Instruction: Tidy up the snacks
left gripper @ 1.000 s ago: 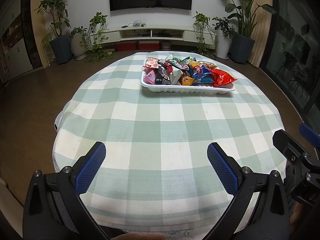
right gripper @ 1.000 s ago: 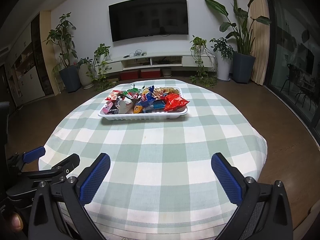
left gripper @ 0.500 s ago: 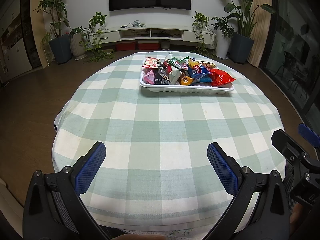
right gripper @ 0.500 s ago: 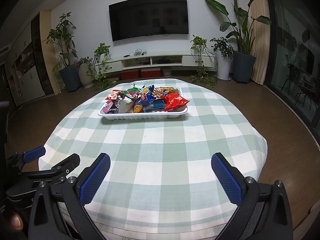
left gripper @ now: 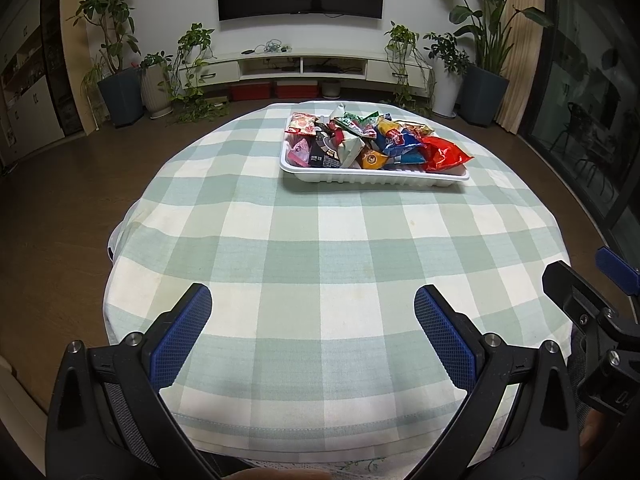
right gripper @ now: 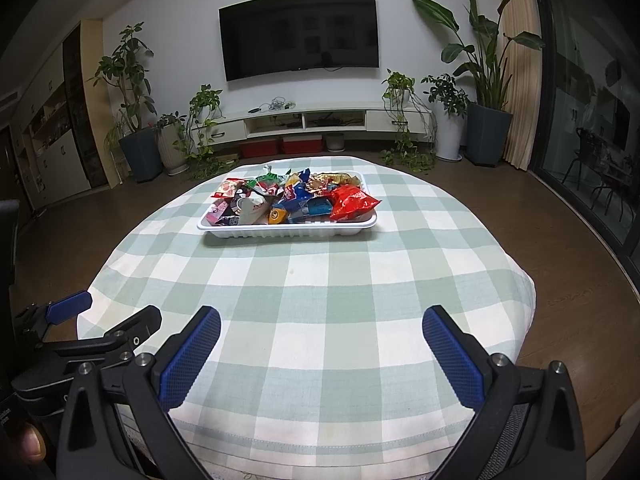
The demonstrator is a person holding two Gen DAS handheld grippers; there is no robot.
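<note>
A white tray (left gripper: 372, 178) heaped with several colourful snack packets stands on the far half of a round table with a green-and-white checked cloth (left gripper: 328, 256). A red packet (left gripper: 444, 155) lies at the tray's right end. The tray also shows in the right wrist view (right gripper: 288, 233), with the red packet (right gripper: 352, 201). My left gripper (left gripper: 312, 298) is open and empty above the near table edge. My right gripper (right gripper: 320, 320) is open and empty, also at the near edge. Each gripper shows at the side of the other's view.
The table cloth (right gripper: 320, 292) drops off all round to a dark wooden floor. A TV (right gripper: 298, 46), a low white cabinet (right gripper: 312, 122) and several potted plants line the far wall. Glass doors stand at the right.
The left wrist view has tilted slightly, so the tray sits a little lower in the view. The right gripper has barely moved. Both stay open.
</note>
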